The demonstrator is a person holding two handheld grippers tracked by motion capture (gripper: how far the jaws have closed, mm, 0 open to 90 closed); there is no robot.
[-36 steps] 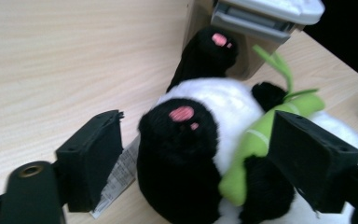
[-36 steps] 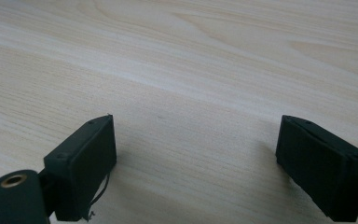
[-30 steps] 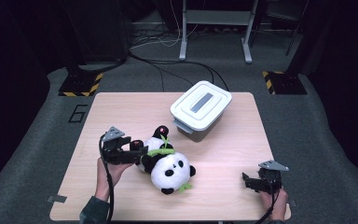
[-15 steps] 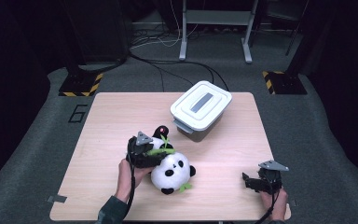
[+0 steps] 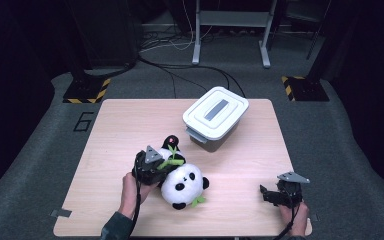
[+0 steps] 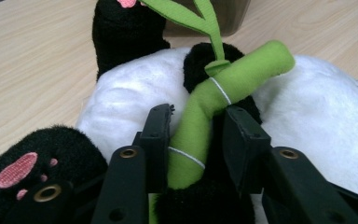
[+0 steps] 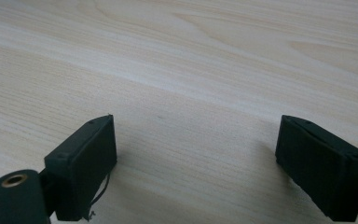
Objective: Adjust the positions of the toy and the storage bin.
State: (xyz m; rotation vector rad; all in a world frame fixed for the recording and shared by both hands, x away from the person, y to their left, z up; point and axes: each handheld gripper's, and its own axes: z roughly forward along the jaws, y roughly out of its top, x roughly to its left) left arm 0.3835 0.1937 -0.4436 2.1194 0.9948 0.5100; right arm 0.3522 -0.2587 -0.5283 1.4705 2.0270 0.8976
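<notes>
Left gripper [image 6: 193,140] at plush panda [image 5: 180,180], jaws part-spread, straddling green bamboo stalk [image 6: 214,102] on panda's belly; near side of stalk close to one jaw, contact uncertain, not yet pinched. Stalk's long axis runs away from jaws, up and slightly right. Panda lies mid-table [image 5: 105,130], in front of lidded white bin [image 5: 215,117]. Right gripper [image 5: 272,196] well apart at near right edge, jaws wide, empty over bare wood. Left hand clearly nearer; likely next: close on stalk.

A pale wood counter [image 5: 110,130] carries a lidded white bin [image 5: 214,117] near its far edge and a plush panda [image 5: 180,182] mid-counter toward the near edge.
</notes>
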